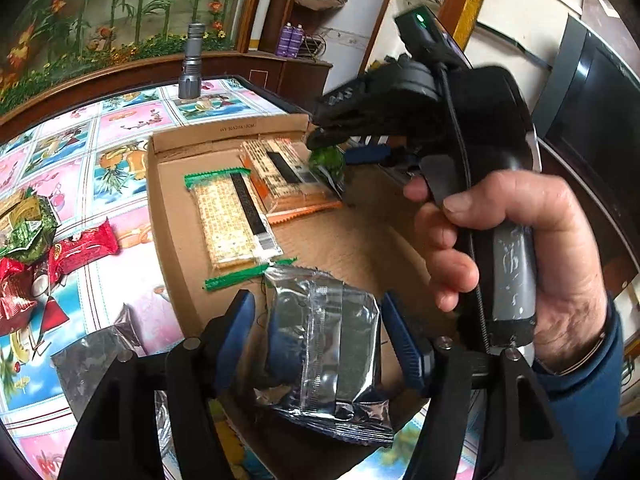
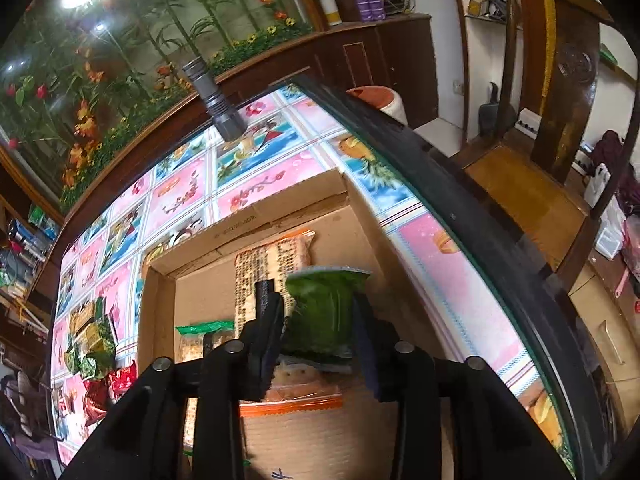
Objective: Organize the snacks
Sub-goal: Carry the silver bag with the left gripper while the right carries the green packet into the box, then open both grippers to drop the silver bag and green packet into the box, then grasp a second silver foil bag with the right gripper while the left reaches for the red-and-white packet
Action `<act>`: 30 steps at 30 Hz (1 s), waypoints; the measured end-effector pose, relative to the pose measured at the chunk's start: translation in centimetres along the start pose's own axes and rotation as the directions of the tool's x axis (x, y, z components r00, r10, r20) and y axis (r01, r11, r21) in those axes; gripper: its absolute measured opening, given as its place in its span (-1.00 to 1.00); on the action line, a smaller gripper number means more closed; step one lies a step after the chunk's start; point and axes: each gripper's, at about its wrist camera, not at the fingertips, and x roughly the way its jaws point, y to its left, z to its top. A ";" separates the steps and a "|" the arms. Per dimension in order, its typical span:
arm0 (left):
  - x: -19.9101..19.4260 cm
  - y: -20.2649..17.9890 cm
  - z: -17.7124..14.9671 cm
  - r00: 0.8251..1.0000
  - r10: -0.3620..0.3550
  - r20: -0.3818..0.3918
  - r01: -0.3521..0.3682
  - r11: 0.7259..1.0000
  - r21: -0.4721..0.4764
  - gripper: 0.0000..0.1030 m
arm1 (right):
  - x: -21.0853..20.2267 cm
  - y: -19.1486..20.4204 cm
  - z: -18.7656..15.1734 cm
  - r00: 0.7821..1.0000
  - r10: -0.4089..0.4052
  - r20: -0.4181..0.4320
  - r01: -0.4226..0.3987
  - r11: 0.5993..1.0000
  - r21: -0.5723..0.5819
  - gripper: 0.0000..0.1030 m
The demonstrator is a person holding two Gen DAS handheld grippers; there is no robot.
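Heap of red and green snack packets (image 1: 28,248) on the patterned table (image 1: 120,128), left of the cardboard box (image 1: 160,208). In the box: green-edged cracker pack (image 1: 236,216), then orange-edged cracker pack (image 1: 280,176) beside it. Left gripper (image 1: 320,336): fingers apart, silver foil packet (image 1: 324,344) between them over the box's near edge, pads not pressing it. Right gripper (image 2: 320,336): fingers part open around a green packet (image 2: 320,312) above the orange-edged pack; contact with the pads cannot be told
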 end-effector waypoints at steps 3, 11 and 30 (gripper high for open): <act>-1.0 0.2 0.3 0.999 0.012 0.044 -0.011 1.000 -0.008 0.26 | -0.7 -0.4 0.2 0.999 0.021 0.035 -0.022 0.999 0.026 -0.18; -4.9 1.8 1.0 0.979 0.104 0.173 -0.098 0.994 -0.044 0.38 | -4.0 3.1 -0.5 0.958 0.225 0.175 -0.209 0.972 -0.105 -0.18; -13.9 18.2 -2.6 0.885 0.455 0.096 -0.400 0.851 -0.341 0.42 | -1.7 13.6 -7.7 0.876 0.435 -0.207 -0.481 0.768 -0.424 0.19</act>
